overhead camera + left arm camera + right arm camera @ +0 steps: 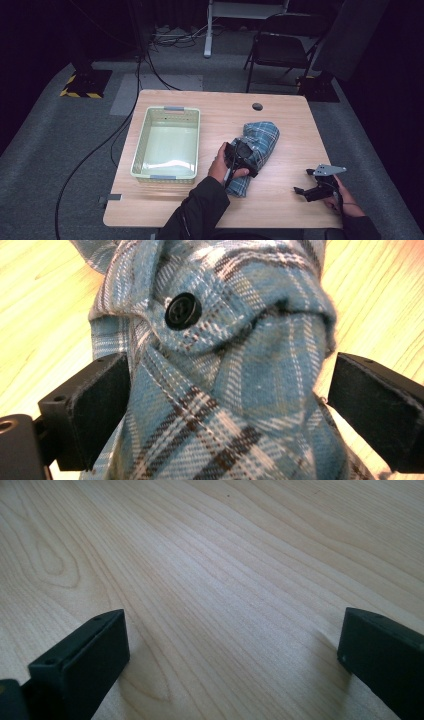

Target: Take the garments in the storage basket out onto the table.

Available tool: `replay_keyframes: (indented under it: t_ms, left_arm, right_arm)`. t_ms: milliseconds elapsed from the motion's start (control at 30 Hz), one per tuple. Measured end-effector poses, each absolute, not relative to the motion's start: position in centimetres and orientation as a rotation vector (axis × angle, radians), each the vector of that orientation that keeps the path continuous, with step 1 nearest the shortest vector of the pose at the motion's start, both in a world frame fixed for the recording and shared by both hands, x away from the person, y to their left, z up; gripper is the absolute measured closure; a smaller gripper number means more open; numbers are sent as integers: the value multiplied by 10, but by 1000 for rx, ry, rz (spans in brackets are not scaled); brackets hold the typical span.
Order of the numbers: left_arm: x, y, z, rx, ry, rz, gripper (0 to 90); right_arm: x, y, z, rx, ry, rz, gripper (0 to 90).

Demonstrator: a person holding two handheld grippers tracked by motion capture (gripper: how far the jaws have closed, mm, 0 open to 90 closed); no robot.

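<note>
- Far left on your table [280,200] stands a pale green basket [140,148], well apart from both grippers.
- Right of the basket, near the table's middle, lies your plaid shirt [261,137]: blue checked flannel with dark and white lines, bunched into a rumpled heap, one black button [183,310] facing up.
- Your left gripper [239,159] sits on the near part of that heap. In the left gripper view its jaws stand spread on either side of a raised fold; the left jaw touches the cloth, the right jaw stands just clear, so nothing is clamped.
- Your right gripper [305,190] rests near the table's near right corner, well apart from the shirt, jaws wide apart over bare wood.
</note>
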State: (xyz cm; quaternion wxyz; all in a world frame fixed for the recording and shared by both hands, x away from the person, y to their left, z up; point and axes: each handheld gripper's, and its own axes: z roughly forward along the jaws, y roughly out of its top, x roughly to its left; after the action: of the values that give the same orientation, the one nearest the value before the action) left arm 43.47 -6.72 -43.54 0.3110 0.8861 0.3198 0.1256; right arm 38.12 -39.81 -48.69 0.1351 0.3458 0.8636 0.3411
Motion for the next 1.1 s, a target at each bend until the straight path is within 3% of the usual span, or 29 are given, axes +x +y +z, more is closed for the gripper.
replay_keyframes:
  t_ms: [1100]
  left_arm:
    - [406,-34,-426,2344,728,385,34]
  right_arm:
    - [381,-398,-487,1002,2502,988,1]
